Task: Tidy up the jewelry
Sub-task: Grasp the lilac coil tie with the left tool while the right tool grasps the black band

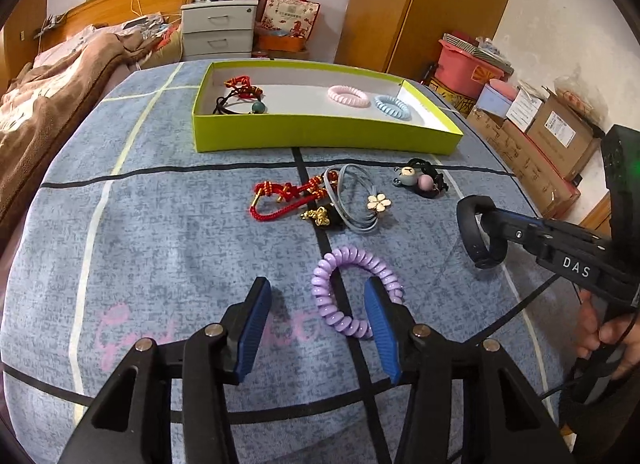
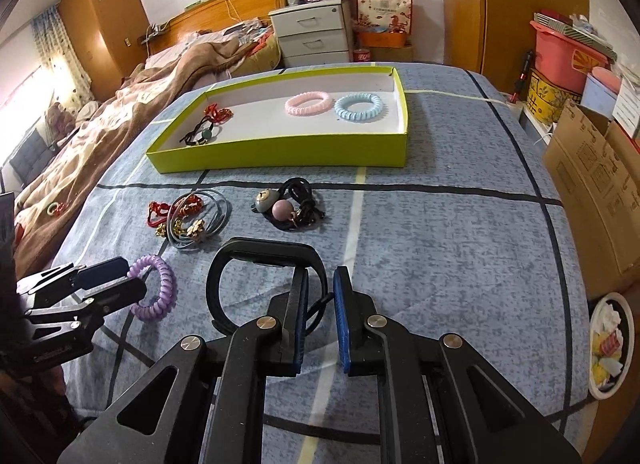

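The bed (image 1: 160, 248), covered in a blue-grey checked sheet, carries all items. The green tray (image 1: 320, 136) lies at its far side and already holds a pink coil hair tie (image 1: 347, 95), a blue coil hair tie (image 1: 393, 106) and a red and black cord pile (image 1: 240, 96).

The right hand-held gripper (image 2: 320, 296) is clenched on a black wristband (image 2: 256, 264), which hangs clear of the sheet. Carry it level over the near tray wall and release it on bare tray floor.

The left hand-held gripper (image 1: 316, 304) stands released, one finger inside the purple coil hair tie (image 1: 352, 292), which lies on the sheet. Close on one side of the coil only, then lift straight up.

Between tray and grippers lie the red cord tangle (image 1: 288, 196) and the bead hair tie (image 1: 420, 182). Their strands overlap; the separate pieces cannot be counted. The wristband's clamped section is hidden by the pads.
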`<state>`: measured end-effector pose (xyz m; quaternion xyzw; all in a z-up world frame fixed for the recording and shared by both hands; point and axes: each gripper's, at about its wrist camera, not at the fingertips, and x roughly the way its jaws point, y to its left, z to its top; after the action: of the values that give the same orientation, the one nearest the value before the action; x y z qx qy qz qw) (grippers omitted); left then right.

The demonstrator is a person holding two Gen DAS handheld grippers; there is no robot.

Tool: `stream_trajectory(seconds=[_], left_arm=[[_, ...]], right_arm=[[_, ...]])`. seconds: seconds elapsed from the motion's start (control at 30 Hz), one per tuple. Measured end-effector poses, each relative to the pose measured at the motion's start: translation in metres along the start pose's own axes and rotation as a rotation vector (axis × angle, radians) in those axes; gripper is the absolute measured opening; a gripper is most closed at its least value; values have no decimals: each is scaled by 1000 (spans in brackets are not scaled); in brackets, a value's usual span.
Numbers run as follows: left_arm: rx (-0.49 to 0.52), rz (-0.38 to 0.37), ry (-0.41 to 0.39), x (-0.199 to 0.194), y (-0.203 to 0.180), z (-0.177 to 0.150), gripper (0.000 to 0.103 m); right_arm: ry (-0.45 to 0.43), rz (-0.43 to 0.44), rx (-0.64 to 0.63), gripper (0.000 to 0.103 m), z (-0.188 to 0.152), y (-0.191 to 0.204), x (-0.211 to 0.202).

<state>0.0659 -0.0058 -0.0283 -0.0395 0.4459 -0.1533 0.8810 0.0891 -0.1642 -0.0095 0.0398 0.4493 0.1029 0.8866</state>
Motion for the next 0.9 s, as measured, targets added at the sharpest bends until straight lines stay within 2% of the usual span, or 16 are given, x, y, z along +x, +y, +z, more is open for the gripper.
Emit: stream_trajectory(seconds=[0.07, 0.17, 0.27, 0.33, 0.4, 0.43, 0.9], left_arm=[[7, 5, 1, 0, -1, 1, 51], [46, 68, 4, 2, -7, 1, 40], [74, 105, 6, 4, -11, 1, 35], [78, 123, 6, 4, -10, 2, 28], [83, 134, 6, 4, -10, 1, 13], [84, 133, 7, 4, -10, 1, 11], [56, 76, -28, -7, -4, 2, 10]], right_arm=[[-1, 7, 4, 13, -1, -1, -1], [-5, 16, 7, 13, -3, -4, -2], [-8, 22, 14, 13, -3, -5, -3], [-10, 25, 17, 13, -4, -6, -3], [-12, 27, 16, 13, -6, -8, -4], [-12, 29, 16, 13, -6, -8, -4], [-21, 26, 35, 13, -6, -10, -9]])
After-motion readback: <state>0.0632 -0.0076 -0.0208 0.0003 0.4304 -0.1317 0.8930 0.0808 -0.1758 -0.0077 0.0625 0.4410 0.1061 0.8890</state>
